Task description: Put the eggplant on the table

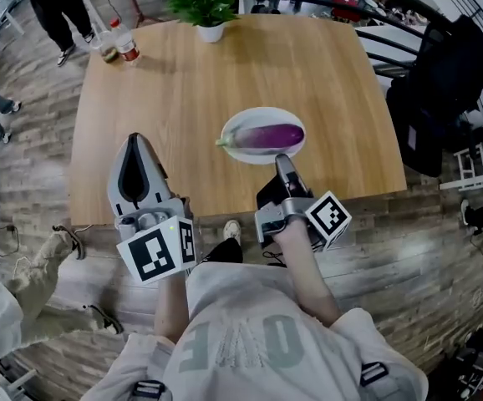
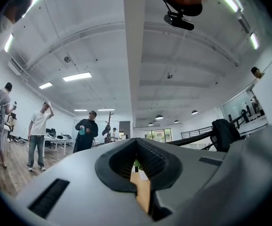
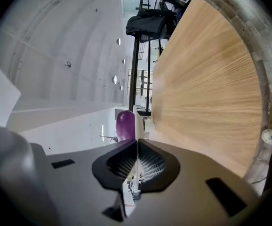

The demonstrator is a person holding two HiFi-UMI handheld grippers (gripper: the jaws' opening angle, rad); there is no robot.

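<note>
A purple eggplant (image 1: 268, 134) with a green stem lies on a white plate (image 1: 233, 124) near the front of the wooden table (image 1: 225, 65). My right gripper (image 1: 282, 158) is shut and empty, with its tips just short of the plate's near rim. In the right gripper view that gripper (image 3: 137, 142) is rolled on its side, and the eggplant (image 3: 125, 125) shows just beyond the tips. My left gripper (image 1: 135, 138) hovers over the table's front left, well apart from the plate. Its jaws meet at the tips with nothing between them, and in its own view the left gripper (image 2: 136, 142) points slightly upward across the room.
A potted plant (image 1: 201, 5) stands at the table's far edge, and a bottle (image 1: 124, 40) and a jar stand at the far left corner. A person (image 1: 58, 7) stands beyond that corner. A black coat (image 1: 442, 98) hangs on a railing to the right.
</note>
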